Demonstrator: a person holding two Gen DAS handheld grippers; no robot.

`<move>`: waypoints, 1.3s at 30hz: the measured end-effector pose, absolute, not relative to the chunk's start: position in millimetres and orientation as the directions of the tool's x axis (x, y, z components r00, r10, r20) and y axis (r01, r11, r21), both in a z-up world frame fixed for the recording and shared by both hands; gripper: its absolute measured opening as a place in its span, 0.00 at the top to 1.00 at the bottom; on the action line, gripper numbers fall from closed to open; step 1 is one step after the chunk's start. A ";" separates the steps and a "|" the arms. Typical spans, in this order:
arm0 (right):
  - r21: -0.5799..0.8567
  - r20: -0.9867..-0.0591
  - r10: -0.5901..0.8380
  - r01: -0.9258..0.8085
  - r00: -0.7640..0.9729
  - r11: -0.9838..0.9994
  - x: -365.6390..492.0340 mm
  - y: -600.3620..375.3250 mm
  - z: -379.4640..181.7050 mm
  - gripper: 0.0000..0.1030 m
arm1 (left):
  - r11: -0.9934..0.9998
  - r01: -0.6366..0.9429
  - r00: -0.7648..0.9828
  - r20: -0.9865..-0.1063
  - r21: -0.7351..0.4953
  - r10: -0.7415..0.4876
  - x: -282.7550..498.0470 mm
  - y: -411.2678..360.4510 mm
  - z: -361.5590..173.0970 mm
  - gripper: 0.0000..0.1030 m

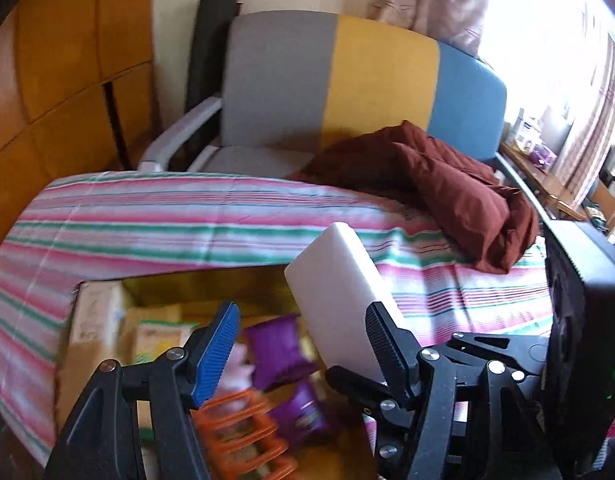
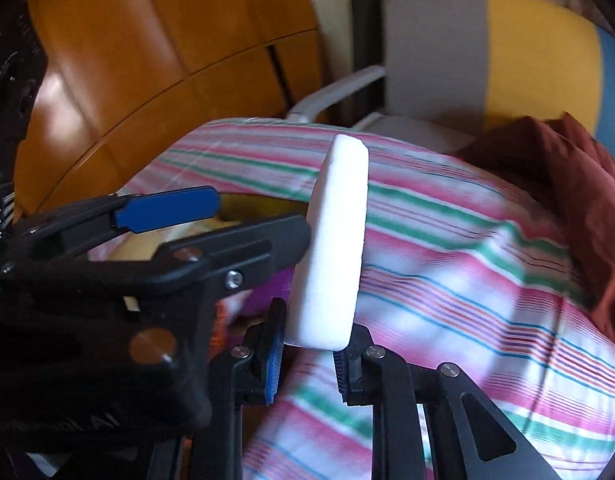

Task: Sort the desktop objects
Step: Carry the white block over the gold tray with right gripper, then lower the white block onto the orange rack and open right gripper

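White block (image 1: pixel 339 300): 1, centre of frame.
Purple packets: 2, upper (image 1: pixel 277 350), lower (image 1: pixel 303 416), bottom centre.
Orange ribbed item (image 1: pixel 243 436): 1, bottom centre, blurred.
Cardboard box (image 1: pixel 93 316): 1, lower left.
Striped cloth (image 1: pixel 167 220): 1.
Maroon cloth bundle (image 1: pixel 439 184): 1, right.
Tricolour chair (image 1: pixel 347 80): 1, top centre.

Box (image 1: pixel 95 320) on striped cloth (image 1: pixel 147 224) (packets (image 1: pixel 275 344) inside); chair (image 1: pixel 347 92) behind.

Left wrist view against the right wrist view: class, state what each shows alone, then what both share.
Only the left wrist view shows the cardboard box with purple packets and an orange rack. Only the right wrist view shows the right gripper shut on the white block. Both share the block, the open left gripper, the striped cloth and the chair.
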State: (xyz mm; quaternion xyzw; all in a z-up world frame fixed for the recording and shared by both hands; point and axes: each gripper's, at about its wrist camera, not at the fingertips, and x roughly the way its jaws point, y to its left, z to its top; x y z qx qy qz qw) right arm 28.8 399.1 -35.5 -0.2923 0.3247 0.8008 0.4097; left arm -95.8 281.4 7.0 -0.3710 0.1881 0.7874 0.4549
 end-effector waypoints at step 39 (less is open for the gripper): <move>0.034 -0.771 0.556 -0.892 -0.311 -0.451 -65.6 324.7 -12.4 0.18 | -0.723 -0.681 -0.560 -0.719 0.117 0.411 -130.2 123.8 3.8 0.32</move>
